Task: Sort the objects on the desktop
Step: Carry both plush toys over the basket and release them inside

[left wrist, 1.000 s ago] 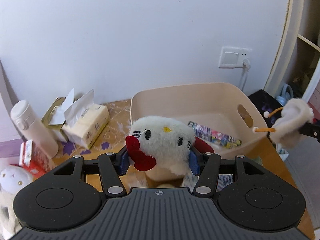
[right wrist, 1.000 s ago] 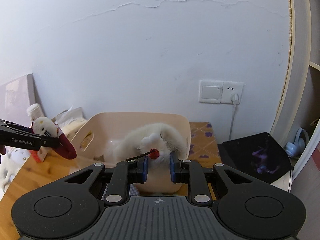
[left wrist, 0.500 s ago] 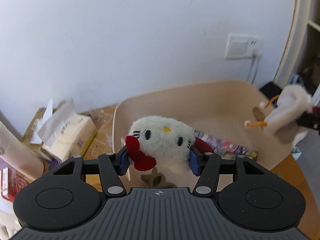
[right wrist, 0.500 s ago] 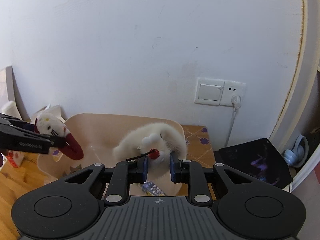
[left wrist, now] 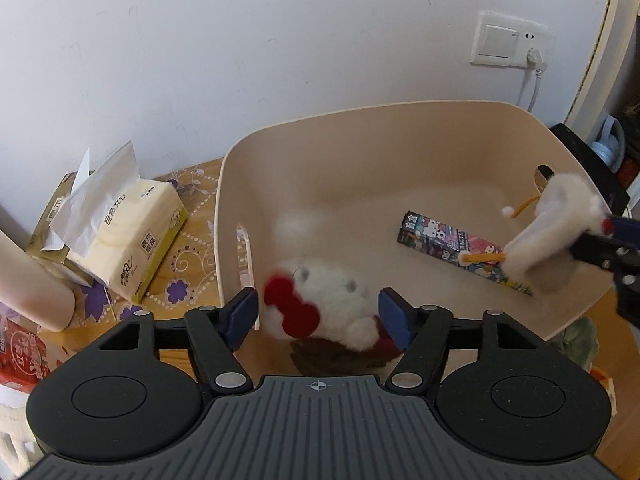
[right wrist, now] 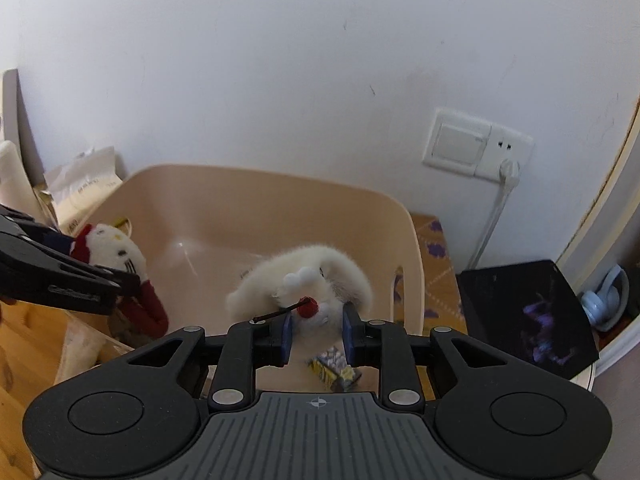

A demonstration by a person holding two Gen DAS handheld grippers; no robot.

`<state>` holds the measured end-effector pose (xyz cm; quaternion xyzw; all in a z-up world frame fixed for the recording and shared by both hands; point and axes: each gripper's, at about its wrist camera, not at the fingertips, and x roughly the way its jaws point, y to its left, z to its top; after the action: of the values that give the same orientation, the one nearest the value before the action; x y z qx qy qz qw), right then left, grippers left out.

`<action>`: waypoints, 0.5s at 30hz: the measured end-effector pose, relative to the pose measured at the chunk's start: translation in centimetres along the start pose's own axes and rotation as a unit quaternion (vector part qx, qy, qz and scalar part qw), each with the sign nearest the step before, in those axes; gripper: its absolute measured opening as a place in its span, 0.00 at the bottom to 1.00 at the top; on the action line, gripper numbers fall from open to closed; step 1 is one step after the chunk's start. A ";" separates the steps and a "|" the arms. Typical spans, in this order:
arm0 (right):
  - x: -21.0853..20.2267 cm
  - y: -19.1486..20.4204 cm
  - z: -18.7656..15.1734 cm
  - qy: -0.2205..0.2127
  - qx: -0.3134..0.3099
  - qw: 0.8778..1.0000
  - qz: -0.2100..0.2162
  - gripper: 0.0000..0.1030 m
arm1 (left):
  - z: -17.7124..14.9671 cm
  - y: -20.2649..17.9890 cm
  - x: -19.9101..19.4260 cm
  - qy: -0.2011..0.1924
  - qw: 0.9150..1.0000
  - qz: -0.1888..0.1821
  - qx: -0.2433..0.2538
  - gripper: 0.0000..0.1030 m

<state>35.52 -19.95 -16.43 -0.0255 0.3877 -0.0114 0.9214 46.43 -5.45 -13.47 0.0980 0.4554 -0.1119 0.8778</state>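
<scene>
- Both plushies are over the beige plastic bin (left wrist: 400, 120) right now, drop-off stage I'd guess.
- Left gripper (left wrist: 318, 312): jaws are opening, pads already clear of the white cat plush with the red bow (left wrist: 328, 300). It sits blurry between them at about 12 o'clock from the camera, looks like it's dropping loose into the bin's near-left corner.
- Right gripper (right wrist: 316, 334): jaws are opening too, but only a bit. The fluffy white plush with the red nose (right wrist: 304, 280) is between the blue pads and looks touching them, so I'd call it barely held. It hangs at 12 o'clock, above the bin floor.
- Handling, my guess: both toys are soft, light and squashy, nothing fragile. Fur is a little slippery, so pinch the fat body or head, not the thin antenna bits.
- Already in the bin: a colourful cartoon-print box (left wrist: 452, 248) lying flat, around 2 o'clock from the left gripper.
- Outside, at 10 o'clock in the left view: a tissue pack (left wrist: 132, 240) on the table.
</scene>
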 end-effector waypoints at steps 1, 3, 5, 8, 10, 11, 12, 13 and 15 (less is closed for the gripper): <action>0.2 -0.1 0.0 0.005 0.004 1.000 0.002 0.28 | 0.0 0.1 -0.1 -0.002 1.000 0.001 -0.003 0.70; 0.5 -0.2 0.0 0.012 0.007 1.000 0.004 0.43 | 0.2 0.0 -0.2 -0.001 1.000 -0.001 -0.006 0.72; 0.5 -0.2 0.0 0.013 0.006 1.000 0.002 0.48 | 0.2 -0.2 -0.5 -0.002 1.000 -0.001 -0.004 0.73; -0.1 -0.1 -0.1 0.001 0.008 1.000 -0.007 0.69 | 0.1 -0.4 -1.2 -0.011 1.000 -0.001 0.003 0.73; -0.8 0.0 -0.1 -0.009 0.010 1.000 -0.007 0.76 | 0.0 -0.6 -1.8 -0.019 1.000 -0.005 0.003 0.73; -1.2 -0.1 -0.2 -0.013 0.012 1.000 -0.006 0.77 | 0.0 -0.7 -2.2 -0.024 1.000 -0.006 0.002 0.73; -1.5 -0.1 -0.3 -0.016 0.013 1.000 -0.005 0.80 | -0.1 -0.8 -2.5 -0.027 1.000 -0.005 0.002 0.73; -1.9 -0.2 -0.4 -0.019 0.014 1.000 -0.006 0.83 | -0.2 -0.9 -3.0 -0.033 0.999 -0.004 0.000 0.73; -2.9 -0.2 -0.8 -0.028 0.015 0.999 -0.006 0.91 | -0.4 -1.1 -3.8 -0.041 0.999 -0.002 -0.004 0.76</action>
<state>32.88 -20.08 -14.89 -0.0146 0.3615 -0.0224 0.9320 43.69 -5.95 -10.64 0.0888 0.4195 -0.1163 0.8959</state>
